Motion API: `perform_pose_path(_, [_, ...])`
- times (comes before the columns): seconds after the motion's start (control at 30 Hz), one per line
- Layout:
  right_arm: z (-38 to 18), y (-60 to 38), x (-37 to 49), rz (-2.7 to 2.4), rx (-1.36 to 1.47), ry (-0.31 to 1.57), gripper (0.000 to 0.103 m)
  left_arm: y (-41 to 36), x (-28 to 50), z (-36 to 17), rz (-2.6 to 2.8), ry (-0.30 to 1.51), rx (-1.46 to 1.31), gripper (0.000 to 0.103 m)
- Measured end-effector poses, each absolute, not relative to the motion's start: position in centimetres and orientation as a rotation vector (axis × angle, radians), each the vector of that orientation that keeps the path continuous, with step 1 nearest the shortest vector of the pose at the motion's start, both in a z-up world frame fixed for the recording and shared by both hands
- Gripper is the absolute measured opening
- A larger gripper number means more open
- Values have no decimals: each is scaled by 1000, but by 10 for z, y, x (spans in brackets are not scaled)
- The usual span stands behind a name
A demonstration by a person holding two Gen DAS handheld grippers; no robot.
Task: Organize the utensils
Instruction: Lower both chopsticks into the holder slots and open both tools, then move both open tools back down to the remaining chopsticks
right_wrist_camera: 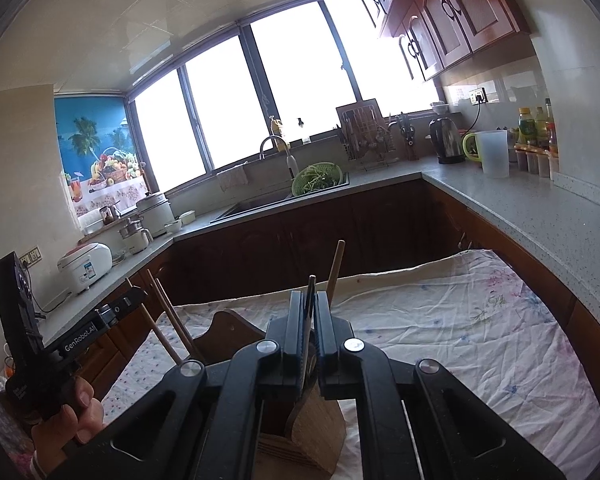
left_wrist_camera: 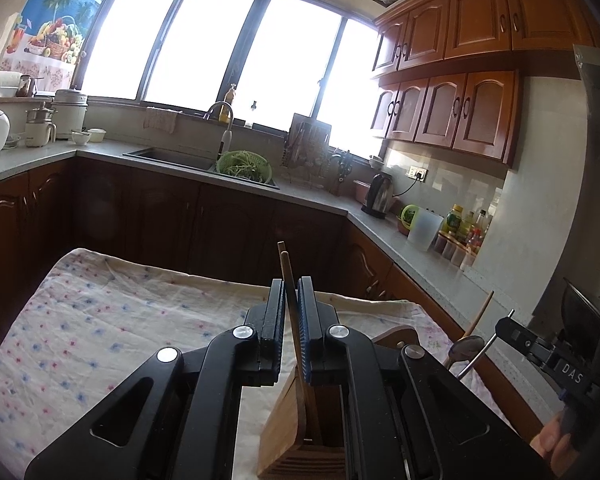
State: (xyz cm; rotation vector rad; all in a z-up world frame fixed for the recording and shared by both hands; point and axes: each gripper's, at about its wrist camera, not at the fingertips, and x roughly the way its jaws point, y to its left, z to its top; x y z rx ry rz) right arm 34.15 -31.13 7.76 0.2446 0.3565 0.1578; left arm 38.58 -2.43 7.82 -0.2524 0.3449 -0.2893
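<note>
In the left wrist view my left gripper [left_wrist_camera: 290, 300] is shut on a pair of wooden chopsticks [left_wrist_camera: 287, 276], whose lower ends reach into the wooden utensil holder [left_wrist_camera: 288, 432] below. A metal spoon [left_wrist_camera: 466, 350] and a wooden stick [left_wrist_camera: 480, 318] stand at the holder's right. In the right wrist view my right gripper [right_wrist_camera: 309, 312] is shut on a thin dark utensil handle [right_wrist_camera: 311, 292] above the same holder [right_wrist_camera: 320, 432]. A wooden handle [right_wrist_camera: 336, 272] rises behind it. The chopsticks [right_wrist_camera: 172, 320] and the left gripper show at the left.
The holder stands on a table with a floral cloth [left_wrist_camera: 100, 320]. Beyond are dark cabinets, a counter with a sink [left_wrist_camera: 172, 158], a green colander [left_wrist_camera: 244, 166], a kettle [left_wrist_camera: 380, 194], bottles [left_wrist_camera: 464, 224] and a rice cooker [right_wrist_camera: 86, 266].
</note>
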Motion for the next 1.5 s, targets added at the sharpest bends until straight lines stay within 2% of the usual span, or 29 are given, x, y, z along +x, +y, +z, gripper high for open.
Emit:
perform_pose_path(0.23, [78, -314, 340, 159, 259, 362, 11, -22, 382, 80, -287, 353, -259, 7])
perform_pose_path(0.27, [78, -315, 340, 160, 265, 362, 17, -21, 381, 81, -289, 355, -259, 9])
perform_pose_path(0.3, [79, -315, 339, 166, 272, 362, 26, -21, 379, 81, -290, 355, -260, 15])
perform_pose_path(0.33, [79, -316, 338, 171, 280, 359, 32, -20, 377, 81, -284, 354, -261, 30])
perform_pose_path(0.37, [80, -317, 336, 176, 286, 352, 43, -18, 375, 81, -276, 352, -266, 38])
perform_pose_path(0.4, [81, -317, 334, 178, 289, 346, 48, -16, 373, 81, -267, 350, -273, 54])
perform_pose_path(0.43, [82, -318, 331, 180, 293, 339, 49, -13, 370, 81, -254, 347, -280, 61])
perform_pose_path(0.47, [83, -318, 328, 185, 297, 333, 56, -11, 366, 81, -237, 348, -282, 63])
perform_pose_path(0.5, [84, -319, 325, 188, 302, 326, 66, -8, 364, 80, -219, 356, -280, 72])
perform_pose_path(0.53, [85, -319, 321, 188, 302, 315, 72, -5, 361, 79, -201, 369, -281, 87])
perform_pose_path(0.57, [86, -319, 317, 188, 299, 303, 84, -2, 358, 78, -183, 380, -283, 93])
perform_pose_path(0.6, [87, -319, 312, 189, 297, 291, 89, 1, 353, 77, -170, 387, -287, 98])
perform_pose_path(1.03, [80, -316, 249, 233, 275, 370, 90, 9, 288, 55, -178, 600, -221, 99])
perform_pose_path(1.5, [49, -328, 151, 168, 239, 446, 94, 9, 204, 31, -202, 686, -222, 99])
